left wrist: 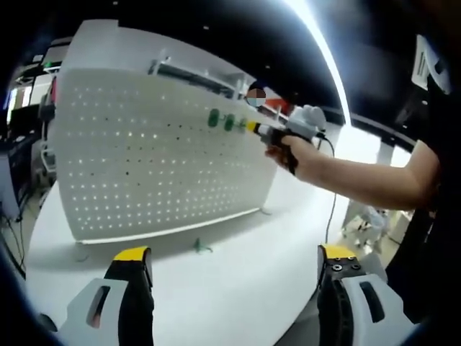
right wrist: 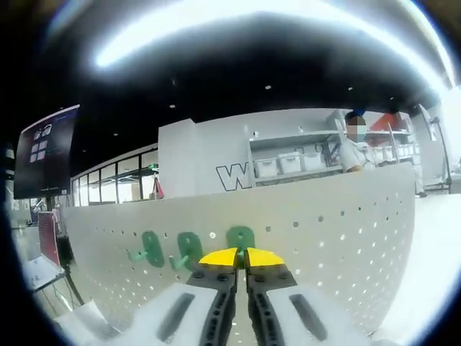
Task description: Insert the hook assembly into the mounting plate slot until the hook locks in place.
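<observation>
Three green hooks sit in a row on the white perforated pegboard: two already mounted, the third hook at 12 o'clock of our right gripper, whose yellow-tipped jaws pinch nearly closed at it. We cannot tell the grip. Our left gripper hangs with jaws wide, empty, above the smooth white table.
</observation>
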`<action>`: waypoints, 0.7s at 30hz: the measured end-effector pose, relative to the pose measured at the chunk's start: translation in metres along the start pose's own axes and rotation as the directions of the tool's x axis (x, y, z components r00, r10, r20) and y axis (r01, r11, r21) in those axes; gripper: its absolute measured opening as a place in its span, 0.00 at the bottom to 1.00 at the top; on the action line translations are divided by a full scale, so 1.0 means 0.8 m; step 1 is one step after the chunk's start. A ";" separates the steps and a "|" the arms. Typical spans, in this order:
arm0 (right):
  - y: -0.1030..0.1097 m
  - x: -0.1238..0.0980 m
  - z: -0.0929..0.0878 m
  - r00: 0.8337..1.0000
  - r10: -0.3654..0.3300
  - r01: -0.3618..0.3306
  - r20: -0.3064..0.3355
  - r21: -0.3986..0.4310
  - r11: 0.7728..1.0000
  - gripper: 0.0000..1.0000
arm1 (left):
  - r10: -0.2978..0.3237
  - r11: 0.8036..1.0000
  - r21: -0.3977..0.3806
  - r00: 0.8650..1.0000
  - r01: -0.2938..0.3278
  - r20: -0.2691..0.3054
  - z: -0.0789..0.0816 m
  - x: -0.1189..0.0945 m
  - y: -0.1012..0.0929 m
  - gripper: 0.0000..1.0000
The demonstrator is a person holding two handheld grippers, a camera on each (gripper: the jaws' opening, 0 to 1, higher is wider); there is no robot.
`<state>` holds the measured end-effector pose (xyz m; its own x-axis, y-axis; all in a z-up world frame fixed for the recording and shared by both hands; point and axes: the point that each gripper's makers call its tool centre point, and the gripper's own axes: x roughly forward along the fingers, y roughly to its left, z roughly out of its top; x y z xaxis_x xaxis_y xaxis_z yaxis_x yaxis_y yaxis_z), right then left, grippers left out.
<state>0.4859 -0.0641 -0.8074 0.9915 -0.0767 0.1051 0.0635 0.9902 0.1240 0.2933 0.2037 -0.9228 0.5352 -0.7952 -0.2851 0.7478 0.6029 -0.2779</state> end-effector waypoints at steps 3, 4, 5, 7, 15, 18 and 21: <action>0.000 0.000 -0.001 1.000 0.002 -0.002 -0.002 -0.023 1.000 0.00 | 0.000 1.000 0.000 1.000 0.000 -0.003 0.000 0.000 -0.002 0.96; 0.000 0.000 -0.001 1.000 0.002 -0.002 -0.006 -0.052 0.999 0.00 | -0.001 1.000 0.000 1.000 0.001 -0.002 0.000 0.000 -0.002 0.96; 0.000 0.000 -0.002 1.000 -0.009 0.008 -0.014 -0.090 0.996 0.00 | 0.000 1.000 -0.001 1.000 0.000 0.000 0.001 -0.001 -0.003 0.96; 0.002 0.001 -0.003 1.000 -0.007 0.006 -0.011 -0.093 0.996 0.01 | 0.002 1.000 0.001 1.000 -0.002 0.006 0.003 -0.003 -0.004 0.96; -0.002 0.009 -0.008 0.999 -0.018 0.014 -0.038 -0.085 0.996 0.01 | 0.029 1.000 -0.011 0.999 -0.029 0.015 0.002 -0.012 0.005 0.96; -0.002 0.010 -0.011 0.998 -0.021 0.016 -0.053 -0.089 0.996 0.01 | 0.039 0.999 -0.012 0.999 -0.039 0.025 0.004 -0.016 0.006 0.96; -0.001 0.010 -0.015 0.997 -0.022 0.016 -0.071 -0.079 0.997 0.06 | 0.040 0.999 -0.019 0.999 -0.039 0.025 0.005 -0.017 0.006 0.96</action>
<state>0.4949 -0.0644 -0.8187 0.9954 -0.0901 0.0319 0.0886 0.9949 0.0475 0.2911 0.2170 -0.9167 0.5739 -0.7721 -0.2732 0.7187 0.6347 -0.2840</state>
